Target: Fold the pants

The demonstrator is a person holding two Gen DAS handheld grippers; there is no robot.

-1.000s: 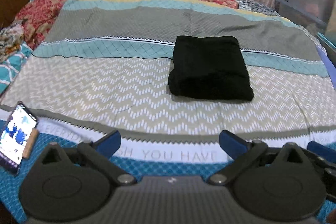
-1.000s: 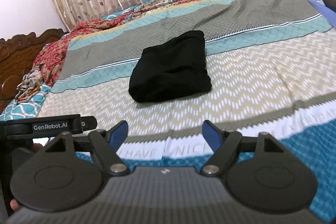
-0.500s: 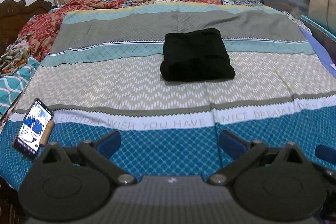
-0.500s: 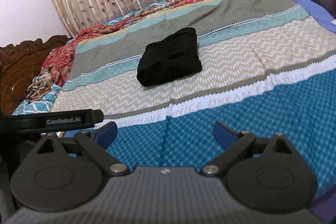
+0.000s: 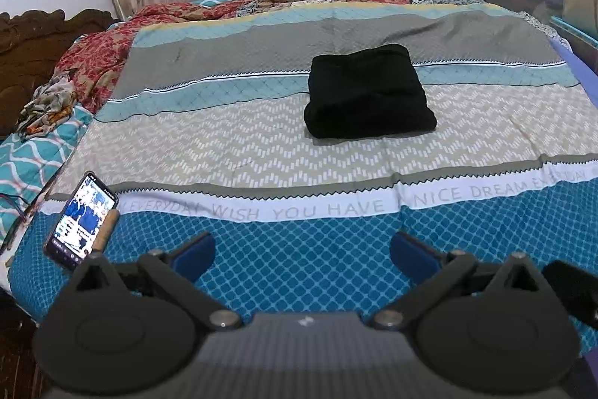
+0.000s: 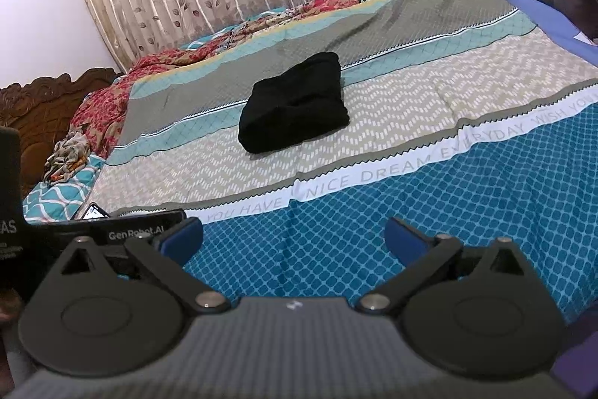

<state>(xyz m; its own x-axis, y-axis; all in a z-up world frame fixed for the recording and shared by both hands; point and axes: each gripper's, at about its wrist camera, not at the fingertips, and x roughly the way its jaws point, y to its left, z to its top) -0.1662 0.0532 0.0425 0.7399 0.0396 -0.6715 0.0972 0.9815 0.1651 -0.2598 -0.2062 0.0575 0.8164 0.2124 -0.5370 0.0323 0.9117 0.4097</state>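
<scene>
Both grippers (image 5: 302, 251) (image 6: 293, 238) level, fingers (image 5: 194, 251) apart, seemingly empty.

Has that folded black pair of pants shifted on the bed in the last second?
No. The folded black pants lie across the same teal diamond stripe and zigzag band as before; only the cameras pulled back.
</scene>
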